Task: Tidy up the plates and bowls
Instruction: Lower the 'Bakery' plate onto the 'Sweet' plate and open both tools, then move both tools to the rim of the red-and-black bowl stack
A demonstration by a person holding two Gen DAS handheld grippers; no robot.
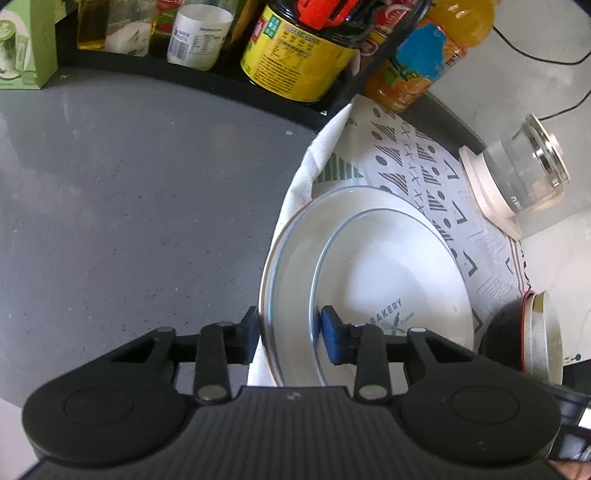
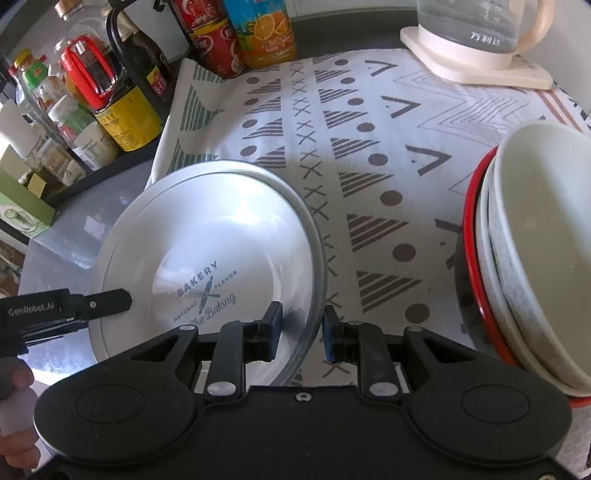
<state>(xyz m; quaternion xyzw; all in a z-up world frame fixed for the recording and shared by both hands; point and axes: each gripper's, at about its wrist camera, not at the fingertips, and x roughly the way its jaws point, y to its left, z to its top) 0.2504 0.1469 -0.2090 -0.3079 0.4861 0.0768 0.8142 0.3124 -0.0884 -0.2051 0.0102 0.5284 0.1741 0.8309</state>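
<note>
White ceramic plate stack (image 2: 207,236): left gripper (image 1: 291,332) and right gripper (image 2: 301,326) straddle opposite rims, jaws apart, unclenched; uneven closing could tilt it.

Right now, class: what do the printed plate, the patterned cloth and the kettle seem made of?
Printed plate: likely glazed ceramic, glossy white with highlights. Patterned cloth: woven fabric, matte, folded edge. Kettle: clear glass body, cream base probably plastic.
</note>
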